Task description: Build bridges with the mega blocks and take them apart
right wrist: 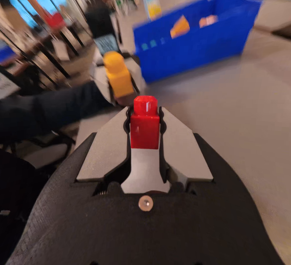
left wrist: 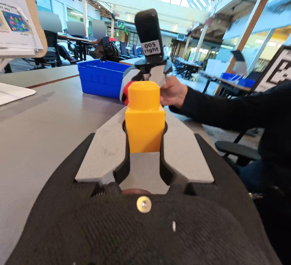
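My left gripper (left wrist: 144,115) is shut on a yellow single-stud block (left wrist: 144,128), stud pointing away, held above the grey table (left wrist: 47,123). My right gripper (right wrist: 144,112) is shut on a red single-stud block (right wrist: 144,130), stud pointing away. In the left wrist view the right gripper (left wrist: 142,81) faces me just behind the yellow block, with a bit of the red block (left wrist: 126,90) showing beside it. In the right wrist view the yellow block (right wrist: 118,76) and the left gripper sit just beyond the red block. The two blocks are close but apart.
A blue bin (left wrist: 102,76) stands on the table behind the grippers; in the right wrist view the bin (right wrist: 196,49) holds orange and pink pieces. A paper stand (left wrist: 17,13) is at the far left. A person's dark sleeve (left wrist: 228,107) reaches in from the right. Only a small space, under 4 cm, lies between the two pairs of fingers.
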`<state>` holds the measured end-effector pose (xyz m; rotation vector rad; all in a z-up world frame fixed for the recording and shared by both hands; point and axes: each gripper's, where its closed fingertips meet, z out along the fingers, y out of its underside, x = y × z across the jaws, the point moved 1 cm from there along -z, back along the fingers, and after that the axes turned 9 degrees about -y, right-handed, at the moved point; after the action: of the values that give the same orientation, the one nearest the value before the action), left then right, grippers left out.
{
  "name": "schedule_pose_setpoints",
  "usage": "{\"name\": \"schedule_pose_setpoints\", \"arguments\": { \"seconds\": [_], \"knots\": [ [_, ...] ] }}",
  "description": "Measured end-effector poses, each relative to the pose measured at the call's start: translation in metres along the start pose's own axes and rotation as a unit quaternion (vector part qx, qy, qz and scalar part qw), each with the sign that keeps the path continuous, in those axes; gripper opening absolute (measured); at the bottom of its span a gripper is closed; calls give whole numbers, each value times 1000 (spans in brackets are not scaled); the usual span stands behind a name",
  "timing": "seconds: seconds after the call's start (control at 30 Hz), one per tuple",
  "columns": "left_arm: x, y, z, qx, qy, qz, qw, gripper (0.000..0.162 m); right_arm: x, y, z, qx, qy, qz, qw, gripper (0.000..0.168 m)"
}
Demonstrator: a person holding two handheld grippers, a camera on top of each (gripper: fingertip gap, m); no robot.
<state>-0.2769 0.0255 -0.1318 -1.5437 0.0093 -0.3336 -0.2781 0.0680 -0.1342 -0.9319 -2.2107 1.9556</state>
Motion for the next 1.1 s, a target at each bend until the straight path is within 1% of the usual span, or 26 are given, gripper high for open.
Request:
{"name": "schedule_pose_setpoints", "arguments": {
  "seconds": [0.03, 0.1, 0.17, 0.27, 0.4, 0.5, 0.57, 0.63, 0.7, 0.77, 0.83, 0.97, 1.03, 1.1],
  "knots": [
    [3, -2, 2, 7, 10, -20, 1000, 37, -7, -10, 0, 38, -16, -18, 999, 33],
    [8, -4, 8, 15, 29, -56, 998, 37, -19, -23, 3, 86, -28, -57, 994, 33],
    [12, -3, 13, 14, 36, -62, 997, 38, -27, -30, 11, 110, -39, -69, 991, 33],
    [13, -1, 14, 12, 34, -55, 998, 38, -28, -37, 22, 132, -23, -73, 988, 33],
    [9, -13, 12, 50, 26, -72, 996, 38, -34, -46, 24, 173, -24, -55, 983, 33],
    [10, -15, 11, 55, 31, -80, 995, 37, -29, -44, 25, 178, -6, -52, 983, 33],
    [11, -17, 11, 62, 39, -93, 993, 38, -35, -47, 25, 199, -33, -42, 979, 33],
    [17, -18, 13, 65, 52, -96, 992, 38, -40, -52, 23, 238, -61, -29, 969, 33],
    [21, -17, 15, 64, 55, -89, 992, 38, -41, -53, 26, 261, -85, -4, 962, 33],
    [20, -21, 15, 79, 47, -91, 992, 38, -38, -51, 26, 287, -95, 23, 953, 33],
    [16, -25, 14, 95, 35, -88, 991, 37, -35, -45, 28, 292, -94, 39, 951, 33],
    [15, -25, 13, 91, 35, -82, 992, 37, -34, -46, 29, 303, -75, 18, 950, 33],
    [16, -22, 13, 75, 27, -52, 995, 37, -36, -48, 28, 309, -81, 19, 947, 33],
    [15, -20, 13, 69, 22, -51, 996, 37, -35, -47, 29, 307, -82, 21, 948, 33]
  ]
}}
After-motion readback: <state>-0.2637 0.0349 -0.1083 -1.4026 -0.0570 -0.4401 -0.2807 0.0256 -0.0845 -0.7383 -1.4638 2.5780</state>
